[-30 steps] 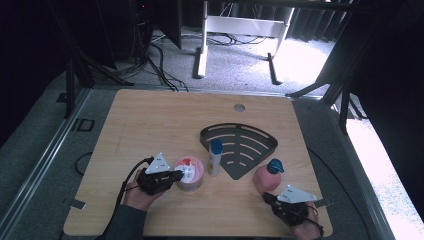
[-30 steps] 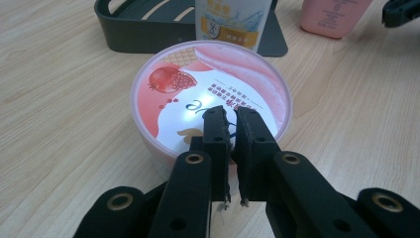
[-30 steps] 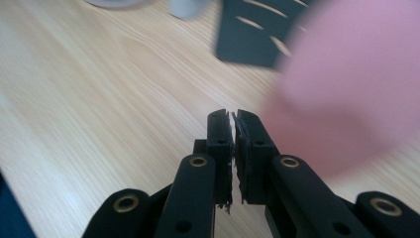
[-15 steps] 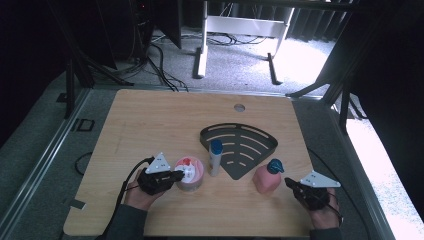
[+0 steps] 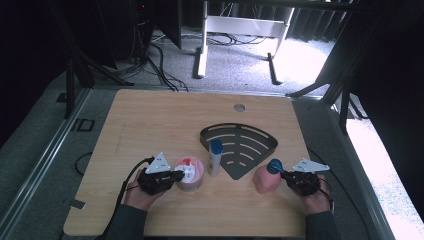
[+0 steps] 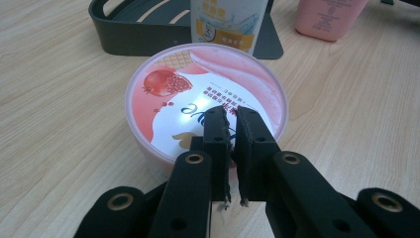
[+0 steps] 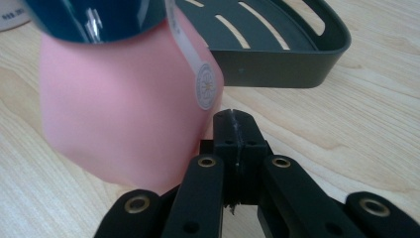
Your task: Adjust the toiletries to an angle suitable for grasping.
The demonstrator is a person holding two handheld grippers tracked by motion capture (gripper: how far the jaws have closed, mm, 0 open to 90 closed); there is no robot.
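A pink tub (image 5: 192, 174) with a pomegranate-printed lid (image 6: 208, 94) stands at the front left of the wooden table (image 5: 150, 120). My left gripper (image 5: 179, 175) reaches over its near rim, its jaws nearly together with nothing between them (image 6: 230, 116). Whether the tips touch the lid I cannot tell. A pink bottle (image 5: 264, 181) with a dark blue cap (image 5: 274, 165) stands front right. My right gripper (image 5: 285, 175) sits just to its right, jaws pressed together and empty (image 7: 233, 119), beside the bottle's lower side (image 7: 114, 109).
A dark slotted corner rack (image 5: 243, 148) lies mid-table behind both objects. A white bottle with a blue cap (image 5: 215, 156) stands upright at the rack's left edge, just right of the tub. A small round hole (image 5: 239, 107) marks the table's far side.
My right gripper has moved right and away from the table's front edge, and now points at the pink bottle from its right side. The left gripper and tub have not moved.
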